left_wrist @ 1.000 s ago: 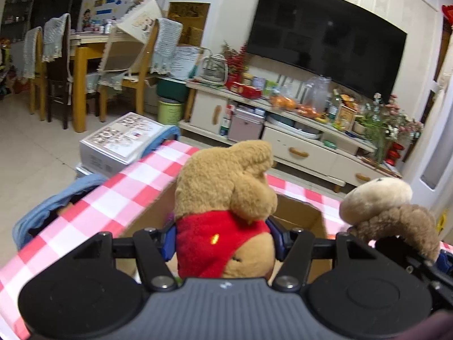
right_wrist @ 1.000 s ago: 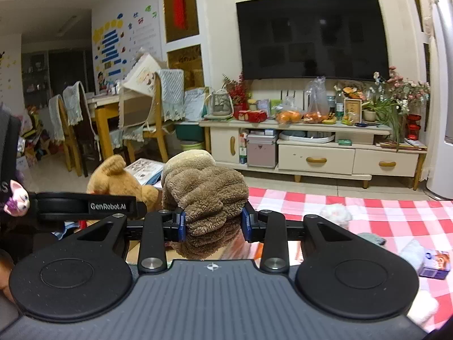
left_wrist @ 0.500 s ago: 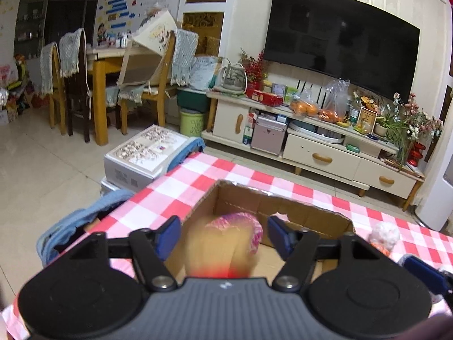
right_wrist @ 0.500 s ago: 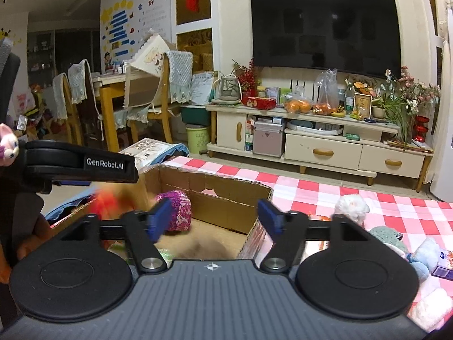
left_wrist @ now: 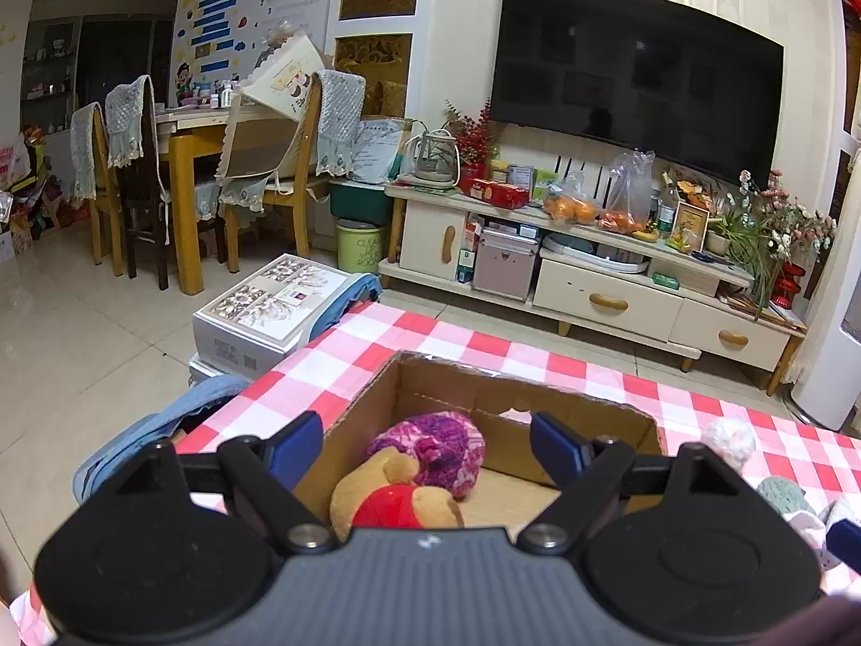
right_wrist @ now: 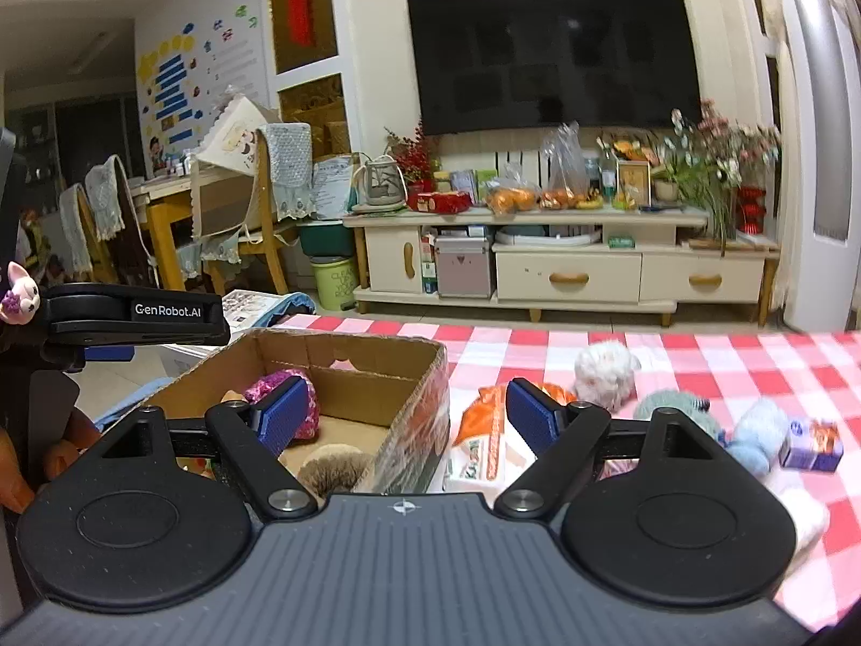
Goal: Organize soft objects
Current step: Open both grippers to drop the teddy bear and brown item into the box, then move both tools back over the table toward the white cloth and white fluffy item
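Our left gripper [left_wrist: 428, 444] hangs over the cardboard box [left_wrist: 592, 414], its fingers [left_wrist: 296, 444] spreading with nothing pressed between them. Below the gap the bear in the red shirt [left_wrist: 395, 495] lies on the box floor, touching a purple knitted ball [left_wrist: 436, 447] just beyond it.

Our right gripper [right_wrist: 406, 412] is spreading too and holds nothing. Its left finger sits over the box, its right finger [right_wrist: 530, 414] over the bench, so the box's near wall [right_wrist: 414, 430] falls between them. Under the left finger a brown plush [right_wrist: 333, 468] rests inside the box.

So three soft things look stowed — and several are still out. Beyond the right finger, on the checked bench [right_wrist: 699, 355], lie a white fluffy toy [right_wrist: 605, 369], a grey-green knitted piece [right_wrist: 672, 404] and a pale blue plush [right_wrist: 759, 433], with an orange-and-white packet [right_wrist: 479, 447] and a small carton [right_wrist: 812, 444] that may not belong. We judge the job partway through.
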A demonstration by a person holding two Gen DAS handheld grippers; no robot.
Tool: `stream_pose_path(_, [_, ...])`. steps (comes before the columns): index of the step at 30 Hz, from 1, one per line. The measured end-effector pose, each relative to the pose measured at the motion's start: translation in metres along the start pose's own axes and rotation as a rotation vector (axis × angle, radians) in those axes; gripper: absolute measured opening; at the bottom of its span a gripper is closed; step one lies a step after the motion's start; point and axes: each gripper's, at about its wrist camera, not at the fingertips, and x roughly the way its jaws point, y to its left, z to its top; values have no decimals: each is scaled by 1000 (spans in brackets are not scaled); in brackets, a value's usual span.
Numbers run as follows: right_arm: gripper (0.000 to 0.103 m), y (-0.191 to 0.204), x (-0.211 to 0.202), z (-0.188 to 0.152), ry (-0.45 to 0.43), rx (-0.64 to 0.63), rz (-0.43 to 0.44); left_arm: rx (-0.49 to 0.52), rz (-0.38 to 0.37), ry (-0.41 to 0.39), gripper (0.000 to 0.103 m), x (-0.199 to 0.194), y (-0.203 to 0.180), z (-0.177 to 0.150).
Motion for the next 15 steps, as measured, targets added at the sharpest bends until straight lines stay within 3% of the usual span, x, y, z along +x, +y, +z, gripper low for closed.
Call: stream_pose_path(15, [102, -7, -9, -15, 30, 54, -43, 57, -24, -2, 91, -1, -20, -3])
